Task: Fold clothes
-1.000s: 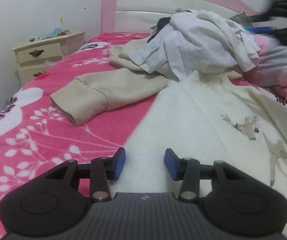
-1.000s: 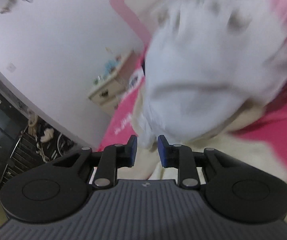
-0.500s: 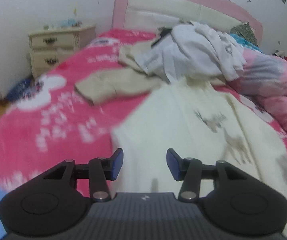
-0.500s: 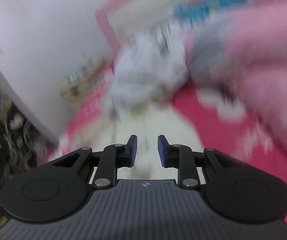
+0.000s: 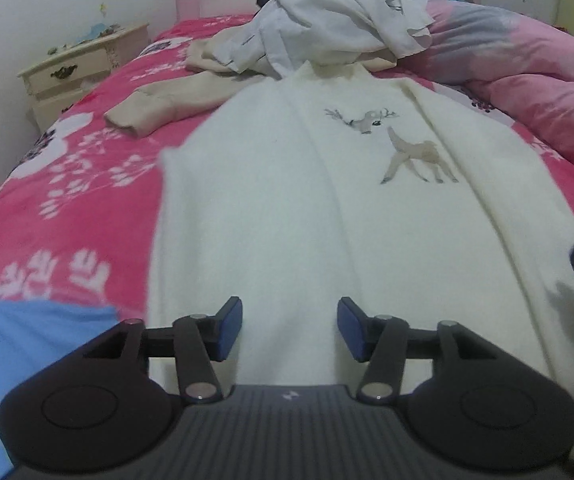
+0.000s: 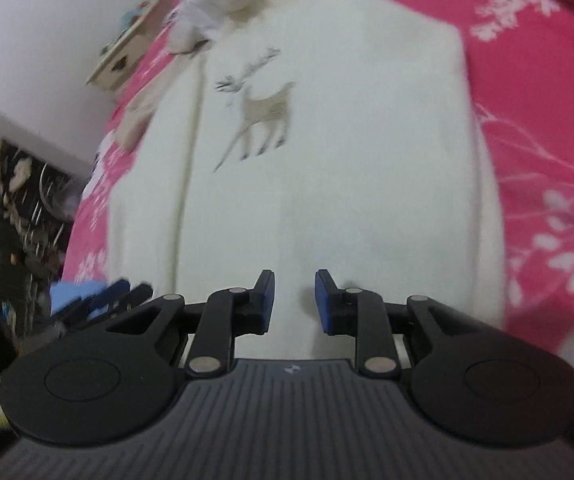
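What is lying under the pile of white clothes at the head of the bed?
A beige garment sticks out from under the white pile; the cream sweater's collar reaches its edge. Anything deeper is covered.

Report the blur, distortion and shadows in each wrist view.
Left wrist view: fisheye bends the bed's edges; white sweater mostly sharp, its left hem smeared; a claw shadow falls at lower right. Right wrist view: heavy motion blur over the sweater's deer print and the dark clutter at left.
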Demonstrator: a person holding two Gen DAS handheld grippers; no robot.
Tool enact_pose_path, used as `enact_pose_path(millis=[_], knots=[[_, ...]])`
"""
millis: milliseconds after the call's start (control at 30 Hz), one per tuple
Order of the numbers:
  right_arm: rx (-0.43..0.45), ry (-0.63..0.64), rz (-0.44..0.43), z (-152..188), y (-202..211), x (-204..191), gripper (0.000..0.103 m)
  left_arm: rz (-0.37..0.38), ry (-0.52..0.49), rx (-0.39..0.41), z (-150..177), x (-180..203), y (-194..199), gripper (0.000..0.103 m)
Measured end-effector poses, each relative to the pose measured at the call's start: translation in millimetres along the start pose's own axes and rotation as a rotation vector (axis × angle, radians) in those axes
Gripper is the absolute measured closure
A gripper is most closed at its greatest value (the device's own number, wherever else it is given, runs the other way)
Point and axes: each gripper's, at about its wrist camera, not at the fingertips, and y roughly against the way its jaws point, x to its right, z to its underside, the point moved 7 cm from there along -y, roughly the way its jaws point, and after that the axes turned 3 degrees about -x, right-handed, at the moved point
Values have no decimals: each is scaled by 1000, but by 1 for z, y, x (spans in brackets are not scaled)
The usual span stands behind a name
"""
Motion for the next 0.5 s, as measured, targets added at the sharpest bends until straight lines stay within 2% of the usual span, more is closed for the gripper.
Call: enact_pose_path(millis=[100,167,267,333,433,500], knots=[[-84,-31,6,42,-17,4,77,0,19,-52,20,-2,-5,46],[-87,-52,15,60,-34,11,77,-30,-27,-42,26,3,-5,46],[-69,-12,37,55,-23,3,77,-41,-128,-47,25,8,8,46],[-74,11,59,61,-15,-2,75,-12,-119,-68,28,5,17,46],[-116,22,82,78,-17,-6,75,63,-66,-164,44,5,23,46],[-148,11,94,92,-27,-6,75,79,-59,-219,57,8,19,46]])
